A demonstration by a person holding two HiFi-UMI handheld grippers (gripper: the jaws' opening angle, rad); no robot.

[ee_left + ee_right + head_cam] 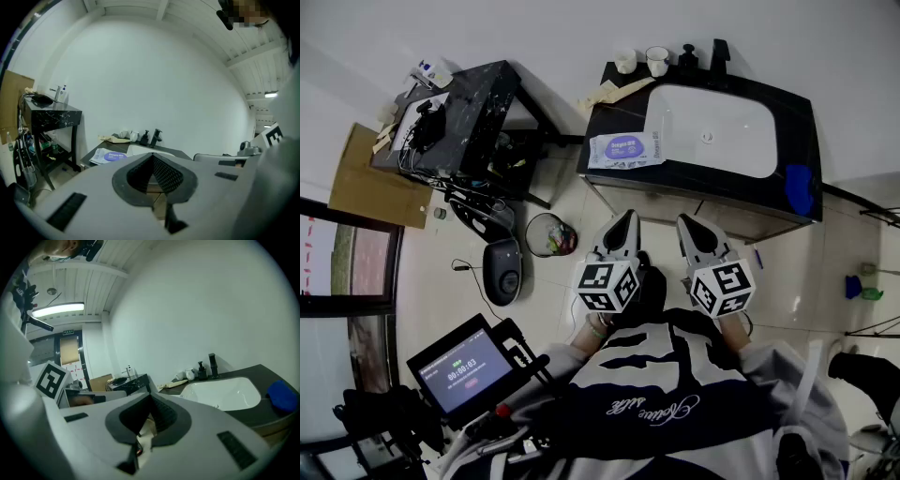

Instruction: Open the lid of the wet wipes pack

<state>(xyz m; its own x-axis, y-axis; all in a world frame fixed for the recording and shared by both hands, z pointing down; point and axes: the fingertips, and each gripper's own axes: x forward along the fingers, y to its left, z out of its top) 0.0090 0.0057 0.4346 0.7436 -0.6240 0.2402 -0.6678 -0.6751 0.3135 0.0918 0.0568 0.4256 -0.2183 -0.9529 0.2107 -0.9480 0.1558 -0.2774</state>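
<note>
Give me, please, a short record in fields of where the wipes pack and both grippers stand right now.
wet wipes pack: lying flat on the dark counter, left of the basin
lid: no raised flap visible; too small to be sure
left gripper: jaws together, nothing between them, short of the counter
right gripper: jaws together, nothing between them, apart from the pack
also on counter: two cups, tap, blue object
task stage: not begun

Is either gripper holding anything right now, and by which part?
Nothing is held. The left gripper and right gripper are both shut and empty; the wet wipes pack lies untouched on the counter.
</note>
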